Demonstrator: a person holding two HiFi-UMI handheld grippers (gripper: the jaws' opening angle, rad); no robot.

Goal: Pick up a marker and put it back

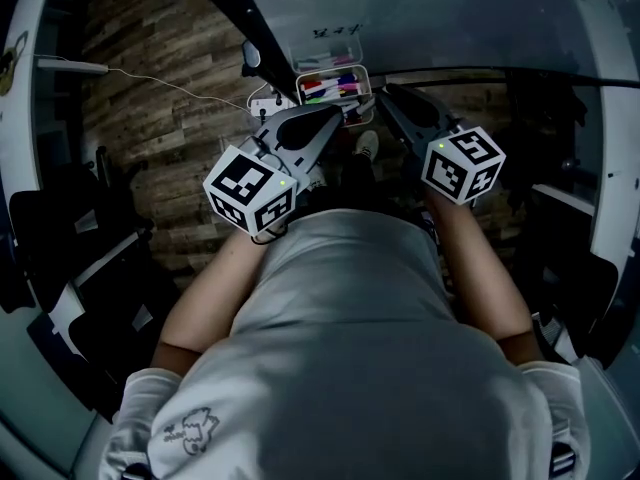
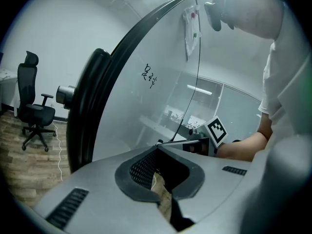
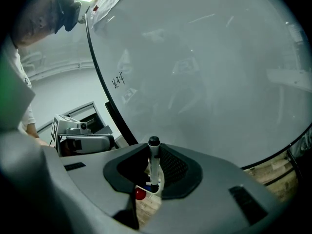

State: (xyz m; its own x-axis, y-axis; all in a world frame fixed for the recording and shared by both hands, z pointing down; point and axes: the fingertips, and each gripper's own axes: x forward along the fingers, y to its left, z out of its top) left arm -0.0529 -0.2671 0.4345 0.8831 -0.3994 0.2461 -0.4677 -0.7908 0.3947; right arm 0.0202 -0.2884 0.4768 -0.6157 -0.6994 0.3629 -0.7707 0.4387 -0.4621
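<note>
Near whiteboard's edge (image 3: 105,87), marker (image 3: 154,167) in right gripper (image 3: 155,155)

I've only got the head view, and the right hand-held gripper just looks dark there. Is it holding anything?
Observer: Yes. Its own view shows the right hand-held gripper shut on a white marker, with the black cap sticking out past the jaw tips.
Operator: And the left one?
Observer: The left hand-held gripper has its jaws together with nothing between them.
</note>
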